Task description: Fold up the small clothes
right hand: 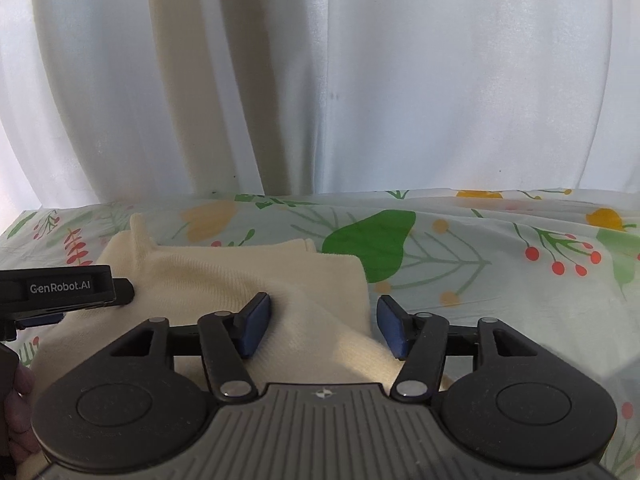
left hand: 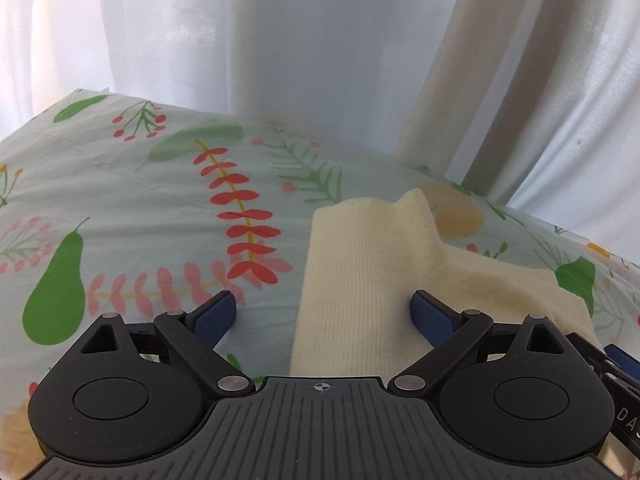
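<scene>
- Left wrist view: the left tool (left hand: 323, 314) stands released, its blue pads (left hand: 214, 316) spread wide with nothing pinched between them.
- A cream knitted garment (left hand: 360, 280) lies folded on the floral sheet (left hand: 140, 200), running from the tool's gap toward 1 o'clock; one pad sits over the sheet at 9 o'clock of it, the other over the knit.
- White curtains (left hand: 280, 40) hang at 12 o'clock.
- Right wrist view: the right tool (right hand: 322, 326) is also released, jaws apart, straddling the garment's (right hand: 240, 280) right edge without pressing it.
- The left tool (right hand: 60, 292) shows at 9 o'clock, above the garment's left part.
- A hand (right hand: 18, 412) is partly visible at 8 o'clock.
</scene>
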The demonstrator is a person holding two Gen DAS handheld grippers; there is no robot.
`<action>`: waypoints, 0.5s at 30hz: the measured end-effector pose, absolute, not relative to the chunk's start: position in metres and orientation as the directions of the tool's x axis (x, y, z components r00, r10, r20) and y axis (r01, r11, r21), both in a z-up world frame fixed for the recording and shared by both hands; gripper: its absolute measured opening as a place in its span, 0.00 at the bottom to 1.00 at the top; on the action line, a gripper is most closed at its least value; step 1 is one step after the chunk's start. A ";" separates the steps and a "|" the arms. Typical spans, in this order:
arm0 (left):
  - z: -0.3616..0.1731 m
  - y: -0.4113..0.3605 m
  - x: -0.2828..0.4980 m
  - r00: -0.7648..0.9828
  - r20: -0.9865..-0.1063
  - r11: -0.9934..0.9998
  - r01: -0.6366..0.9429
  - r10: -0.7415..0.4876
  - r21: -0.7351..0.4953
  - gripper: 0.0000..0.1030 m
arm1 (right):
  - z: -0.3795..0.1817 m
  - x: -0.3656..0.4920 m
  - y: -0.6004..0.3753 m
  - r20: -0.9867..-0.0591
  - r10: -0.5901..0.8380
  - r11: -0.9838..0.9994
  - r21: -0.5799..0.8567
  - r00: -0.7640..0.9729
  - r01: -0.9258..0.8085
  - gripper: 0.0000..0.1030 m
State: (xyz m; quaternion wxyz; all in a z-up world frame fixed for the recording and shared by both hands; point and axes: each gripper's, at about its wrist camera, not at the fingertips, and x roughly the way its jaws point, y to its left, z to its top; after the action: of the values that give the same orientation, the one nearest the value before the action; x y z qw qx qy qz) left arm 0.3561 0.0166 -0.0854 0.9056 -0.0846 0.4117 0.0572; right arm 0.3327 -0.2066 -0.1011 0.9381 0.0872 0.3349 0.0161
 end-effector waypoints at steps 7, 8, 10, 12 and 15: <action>-0.051 0.062 0.247 0.672 -0.736 0.949 -0.174 -0.079 -0.261 0.94 | -0.073 0.237 -0.227 -0.601 0.086 0.991 0.131 0.795 -0.008 0.66; -0.049 0.067 0.229 0.676 -0.730 0.945 -0.168 -0.096 -0.280 0.94 | -0.070 0.219 -0.235 -0.603 0.143 0.981 0.191 0.785 -0.033 0.66; -0.047 0.070 0.195 0.669 -0.733 0.940 -0.159 -0.121 -0.301 0.94 | -0.068 0.187 -0.250 -0.605 0.252 0.943 0.329 0.755 -0.052 0.66; -0.050 0.068 0.169 0.647 -0.751 0.947 -0.140 -0.133 -0.288 0.92 | -0.074 0.165 -0.259 -0.625 0.343 0.896 0.441 0.701 -0.045 0.66; -0.057 0.067 0.148 0.610 -0.774 0.942 -0.133 -0.167 -0.308 0.88 | -0.094 0.149 -0.268 -0.601 0.527 0.749 0.663 0.601 0.006 0.63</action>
State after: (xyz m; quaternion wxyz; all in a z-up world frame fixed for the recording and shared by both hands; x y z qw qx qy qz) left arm 0.1483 0.0665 -0.0571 0.8810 -0.1700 0.4413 -0.0095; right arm 0.1494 -0.2677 -0.0945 0.8362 0.3184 0.4186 0.1555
